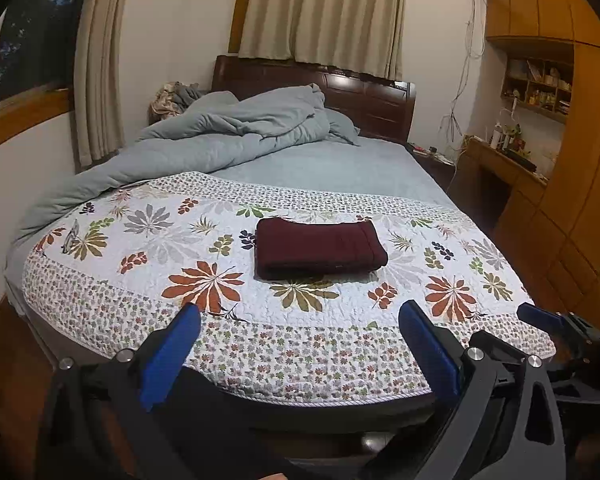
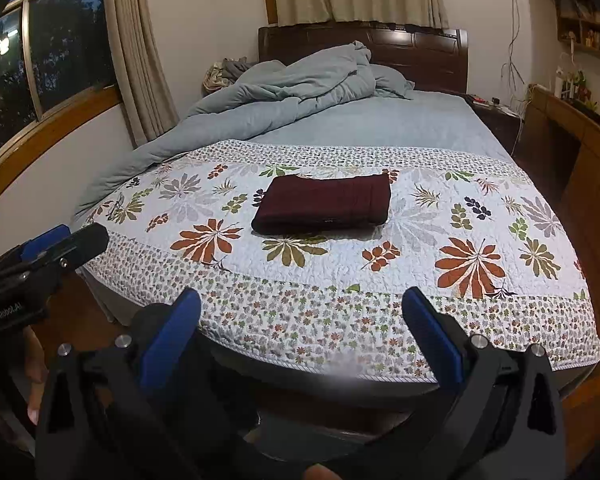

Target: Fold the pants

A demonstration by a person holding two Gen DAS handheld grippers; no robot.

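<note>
Centre of both frames, the folded maroon pants (image 1: pixel 320 249) lie on the floral quilt (image 1: pixel 140 248), long axis left-right, well ahead of my left gripper (image 1: pixel 300 316) and right gripper (image 2: pixel 302 300); both gape wide, empty, neither nearer.

Your small shelf items on wooden wall shelf (image 1: pixel 538 86), far right of fingers: too small to identify. Dark blue right gripper (image 1: pixel 556 320) partly cut off.

Maroon pants (image 1: pixel 320 248), folded, mid-quilt
</note>
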